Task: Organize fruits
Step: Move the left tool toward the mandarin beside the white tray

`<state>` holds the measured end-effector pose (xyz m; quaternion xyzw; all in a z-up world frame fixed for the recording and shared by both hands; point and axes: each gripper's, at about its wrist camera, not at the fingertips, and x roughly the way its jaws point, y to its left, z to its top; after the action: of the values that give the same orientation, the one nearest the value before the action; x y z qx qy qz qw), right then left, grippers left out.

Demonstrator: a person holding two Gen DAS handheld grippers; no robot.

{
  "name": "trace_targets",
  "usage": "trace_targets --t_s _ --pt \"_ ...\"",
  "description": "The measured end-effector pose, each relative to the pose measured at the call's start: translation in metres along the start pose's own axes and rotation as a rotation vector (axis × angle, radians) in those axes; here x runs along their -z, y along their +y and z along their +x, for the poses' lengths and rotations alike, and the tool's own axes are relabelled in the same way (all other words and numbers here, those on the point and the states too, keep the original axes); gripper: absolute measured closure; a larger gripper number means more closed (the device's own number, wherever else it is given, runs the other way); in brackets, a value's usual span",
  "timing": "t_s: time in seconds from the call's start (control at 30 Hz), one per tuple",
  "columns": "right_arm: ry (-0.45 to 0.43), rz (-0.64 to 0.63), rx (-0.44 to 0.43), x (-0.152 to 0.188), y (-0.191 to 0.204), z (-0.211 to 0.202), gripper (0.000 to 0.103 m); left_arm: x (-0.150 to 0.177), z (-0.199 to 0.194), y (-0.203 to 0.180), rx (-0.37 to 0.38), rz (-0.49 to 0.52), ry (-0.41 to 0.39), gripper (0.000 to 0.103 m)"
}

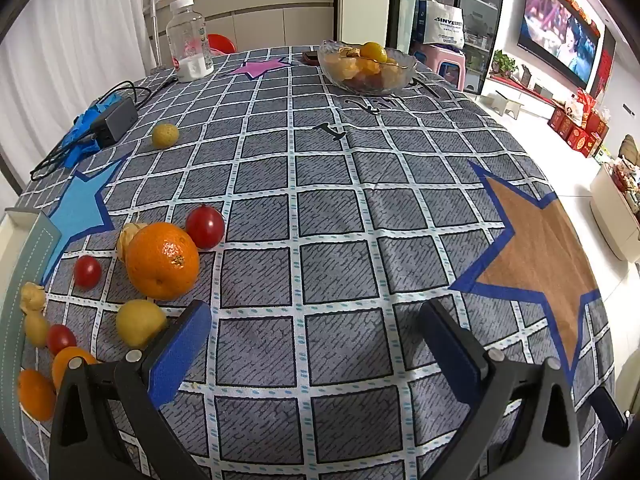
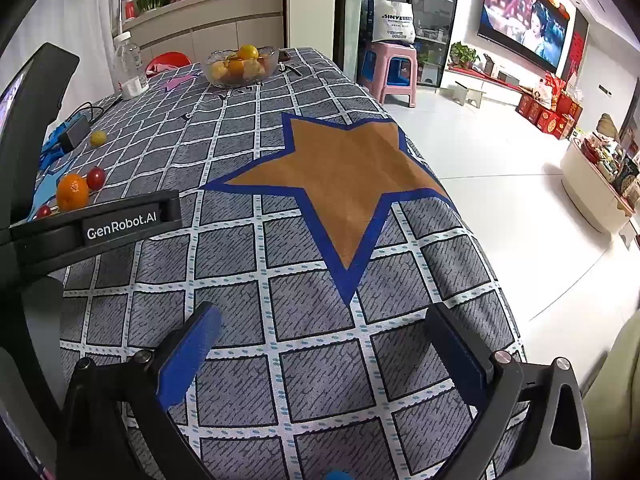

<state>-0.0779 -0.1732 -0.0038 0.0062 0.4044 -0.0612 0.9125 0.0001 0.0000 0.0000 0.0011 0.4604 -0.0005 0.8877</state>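
Observation:
Loose fruit lies at the table's near left: a big orange [image 1: 162, 261], a red tomato [image 1: 205, 227], a small cherry tomato [image 1: 87, 271], a yellow lemon [image 1: 140, 322] and several more small fruits by the edge. One yellow fruit [image 1: 165, 135] sits apart, farther back. A glass bowl [image 1: 366, 68] with fruit stands at the far end. My left gripper [image 1: 316, 316] hangs open over bare cloth, just right of the lemon. My right gripper [image 2: 324, 320] is open too, above the cloth below the brown star [image 2: 344, 176]. The bowl [image 2: 239, 65] and orange [image 2: 72, 191] show in the right wrist view.
A clear plastic bottle [image 1: 188, 40], a black power adapter [image 1: 114, 120] with cable on blue cloth, and a dark phone [image 1: 310, 57] lie toward the back. The left device's body [image 2: 120, 224] crosses the right view. A pink stool [image 2: 394, 70] stands off the table's right edge.

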Motion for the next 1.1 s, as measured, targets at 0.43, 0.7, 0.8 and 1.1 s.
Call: trace_targets --t_s 0.43,0.7,0.8,1.1 --pt "-0.007 0.002 -0.002 0.000 0.000 0.000 0.001 0.000 0.000 0.000 0.000 0.000 -0.002 0.000" --pt "-0.011 0.000 0.003 0.001 0.000 -0.001 0.001 0.000 0.000 0.000 -0.001 -0.003 -0.003 0.000" --pt "-0.015 0.000 0.001 0.001 0.000 -0.002 0.001 -0.003 0.002 -0.002 -0.013 -0.018 -0.002 0.000" --pt "0.012 0.007 -0.005 -0.001 0.000 0.002 0.001 0.025 -0.046 0.029 0.001 0.078 -0.064 0.000"
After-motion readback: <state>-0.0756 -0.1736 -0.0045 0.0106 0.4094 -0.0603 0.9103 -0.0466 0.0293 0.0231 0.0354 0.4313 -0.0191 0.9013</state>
